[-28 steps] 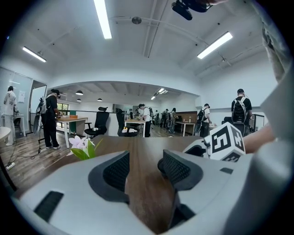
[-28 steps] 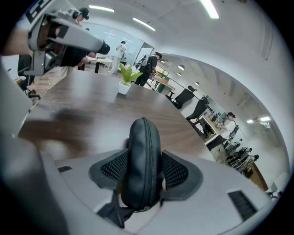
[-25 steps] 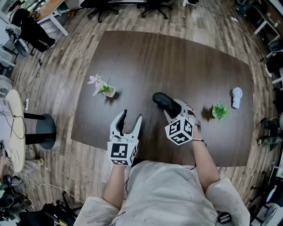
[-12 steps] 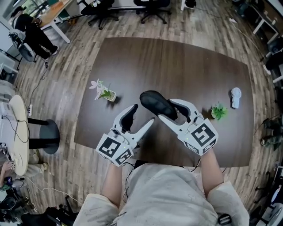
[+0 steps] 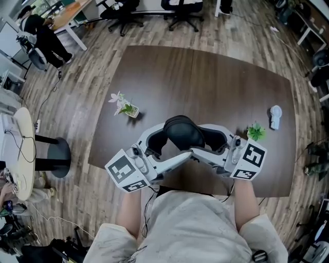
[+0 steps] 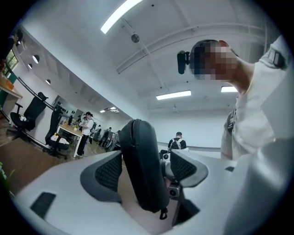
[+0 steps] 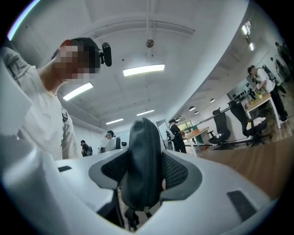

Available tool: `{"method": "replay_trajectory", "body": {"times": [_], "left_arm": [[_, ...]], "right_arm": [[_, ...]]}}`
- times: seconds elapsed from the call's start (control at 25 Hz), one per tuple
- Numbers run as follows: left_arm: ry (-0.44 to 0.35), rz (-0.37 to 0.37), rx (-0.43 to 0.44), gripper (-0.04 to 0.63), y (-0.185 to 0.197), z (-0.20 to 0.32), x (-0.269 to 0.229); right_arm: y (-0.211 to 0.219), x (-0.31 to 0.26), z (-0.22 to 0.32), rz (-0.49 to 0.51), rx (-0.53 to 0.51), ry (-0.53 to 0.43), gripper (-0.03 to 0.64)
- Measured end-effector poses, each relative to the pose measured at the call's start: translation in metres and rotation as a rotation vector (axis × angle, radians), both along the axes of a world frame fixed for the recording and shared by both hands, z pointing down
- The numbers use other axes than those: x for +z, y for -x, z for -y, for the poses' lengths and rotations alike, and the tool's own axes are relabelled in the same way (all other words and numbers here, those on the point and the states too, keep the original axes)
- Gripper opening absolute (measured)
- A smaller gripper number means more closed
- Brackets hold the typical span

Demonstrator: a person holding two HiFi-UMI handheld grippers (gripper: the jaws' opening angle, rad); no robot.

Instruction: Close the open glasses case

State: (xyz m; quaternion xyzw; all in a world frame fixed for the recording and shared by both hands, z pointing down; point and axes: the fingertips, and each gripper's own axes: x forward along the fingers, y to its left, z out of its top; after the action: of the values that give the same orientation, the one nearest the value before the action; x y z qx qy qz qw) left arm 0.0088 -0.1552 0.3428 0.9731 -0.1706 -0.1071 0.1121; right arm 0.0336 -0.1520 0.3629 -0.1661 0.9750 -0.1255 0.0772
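Observation:
A black zippered glasses case (image 5: 181,131) hangs above the dark table (image 5: 231,77), its two halves lying together. My right gripper (image 5: 199,142) comes in from the right and is shut on it; in the right gripper view both pads press the case (image 7: 143,165) edge-on. From the left my left gripper (image 5: 172,145) reaches around the case's other end. Its jaws have just been opening. In the left gripper view the case (image 6: 144,170) stands between the wide-spread pads, with a gap showing at the right pad (image 6: 186,167).
On the table stand a small pot of white flowers (image 5: 123,105), a little green plant (image 5: 255,131) and a white object (image 5: 275,115). Office chairs (image 5: 180,7) stand beyond the far edge. A round white side table (image 5: 18,149) is at the left.
Both grippers have risen from the table and turned level, the right one carrying the case. The left jaws have spread wider and now reach around the case's end.

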Motion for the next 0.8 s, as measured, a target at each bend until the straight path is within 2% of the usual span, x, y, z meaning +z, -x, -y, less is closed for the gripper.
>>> {"method": "replay_trajectory", "body": {"times": [0.2,0.44,0.68,0.8], "left_arm": [[-0.008,-0.033,0.049,0.317,-0.004,-0.006,-0.012],[-0.019,-0.004,0.081,0.272,-0.008,-0.013,-0.013],[-0.039,-0.027,0.076,0.265,-0.004,-0.013,-0.015],[-0.065,-0.012,0.058,0.265,-0.002,-0.012,-0.016]], "right_arm": [[0.004,-0.010,-0.009,0.059,-0.059,-0.001,0.229],[0.015,-0.007,-0.021,-0.032,-0.104,-0.035,0.222],[0.020,-0.007,-0.021,-0.040,-0.111,-0.031,0.225],[0.021,-0.007,-0.018,-0.052,-0.106,-0.031,0.230]]}}
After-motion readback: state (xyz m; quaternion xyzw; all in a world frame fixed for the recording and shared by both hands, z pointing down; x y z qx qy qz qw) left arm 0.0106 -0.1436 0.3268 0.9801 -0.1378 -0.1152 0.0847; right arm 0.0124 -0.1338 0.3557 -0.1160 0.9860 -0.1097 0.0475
